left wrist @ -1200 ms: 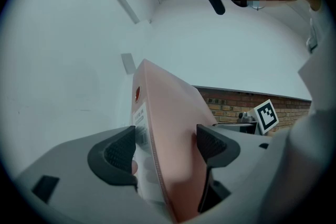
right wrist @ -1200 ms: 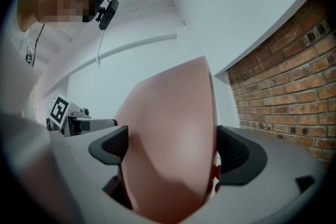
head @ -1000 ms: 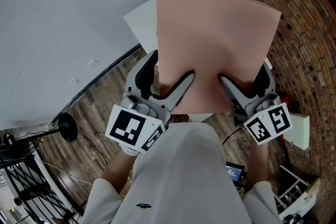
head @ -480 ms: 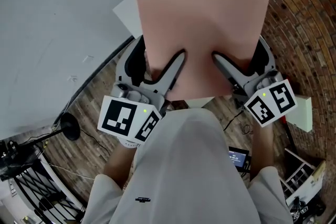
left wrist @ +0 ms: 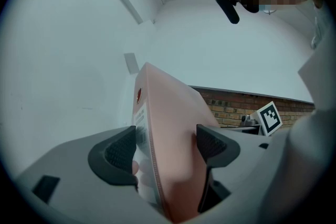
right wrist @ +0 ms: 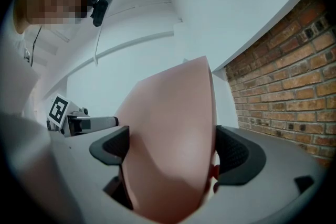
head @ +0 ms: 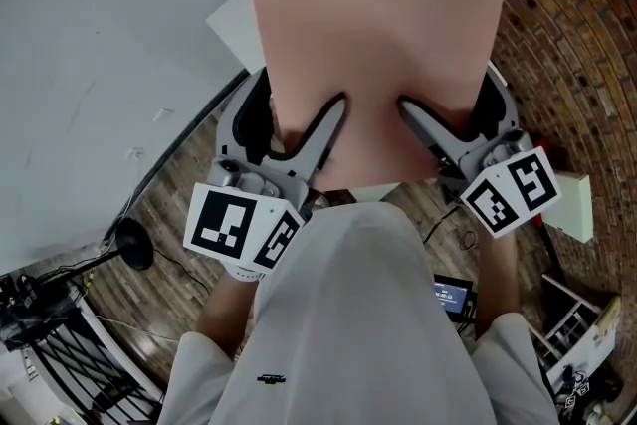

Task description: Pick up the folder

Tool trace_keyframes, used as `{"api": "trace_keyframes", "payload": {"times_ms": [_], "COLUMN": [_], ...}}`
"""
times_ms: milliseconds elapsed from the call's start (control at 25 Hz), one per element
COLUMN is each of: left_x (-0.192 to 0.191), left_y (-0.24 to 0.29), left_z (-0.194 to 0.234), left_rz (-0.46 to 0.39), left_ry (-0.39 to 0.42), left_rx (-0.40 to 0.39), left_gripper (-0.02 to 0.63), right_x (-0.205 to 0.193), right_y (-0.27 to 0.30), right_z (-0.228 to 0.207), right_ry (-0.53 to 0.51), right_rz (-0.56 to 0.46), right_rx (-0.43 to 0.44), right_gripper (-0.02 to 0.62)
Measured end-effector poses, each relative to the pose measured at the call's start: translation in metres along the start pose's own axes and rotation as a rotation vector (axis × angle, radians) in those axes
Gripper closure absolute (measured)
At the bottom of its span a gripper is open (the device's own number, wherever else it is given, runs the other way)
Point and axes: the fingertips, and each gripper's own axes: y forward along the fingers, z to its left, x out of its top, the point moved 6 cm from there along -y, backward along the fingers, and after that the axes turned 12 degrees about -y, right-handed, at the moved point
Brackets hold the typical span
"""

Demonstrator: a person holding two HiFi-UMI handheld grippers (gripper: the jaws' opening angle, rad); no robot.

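Note:
A pink folder is held up in the air in front of the person, its lower edge clamped by both grippers. My left gripper is shut on the folder's lower left part; in the left gripper view the folder sits edge-on between the two pads, with a barcode label on its left face. My right gripper is shut on the lower right part, and in the right gripper view the pink folder fills the gap between the pads.
A white table corner lies under the folder's left side. A white wall runs along the left, a brick wall along the right. A tripod, cables and a small device lie on the wooden floor.
The folder, held in both grippers, has risen and moved a little left in the head view over the last second; in the last half second it has barely shifted.

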Motion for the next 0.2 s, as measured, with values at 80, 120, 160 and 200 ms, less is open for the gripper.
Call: {"api": "trace_keyframes", "payload": {"times_ms": [80,120,160,200], "left_x": [-0.0014,-0.0018,-0.0021,-0.0025], "left_y": [-0.0008,-0.0013,-0.0018,-0.0023], "left_z": [0.0003,0.0008,0.0014,0.0021], "left_rz": [0.004,0.005,0.007,0.008], "left_ry": [-0.002,-0.003,-0.005,-0.006], "left_rx": [0.001,0.002,0.004,0.006], "left_gripper": [0.249,0.249,0.25,0.249], "right_x": [-0.0011,-0.0015,-0.0019,-0.0022], "right_y": [-0.0005,-0.0002,0.0003,0.0007], "right_z": [0.0007,0.0014,0.002,0.0026], "right_ry": [-0.003,-0.004,-0.005,-0.006], "right_rz": [0.001,0.001,0.001,0.001], "right_rx": [0.0,0.001,0.002,0.004], "right_gripper": [0.092,0.092,0.094,0.094]}}
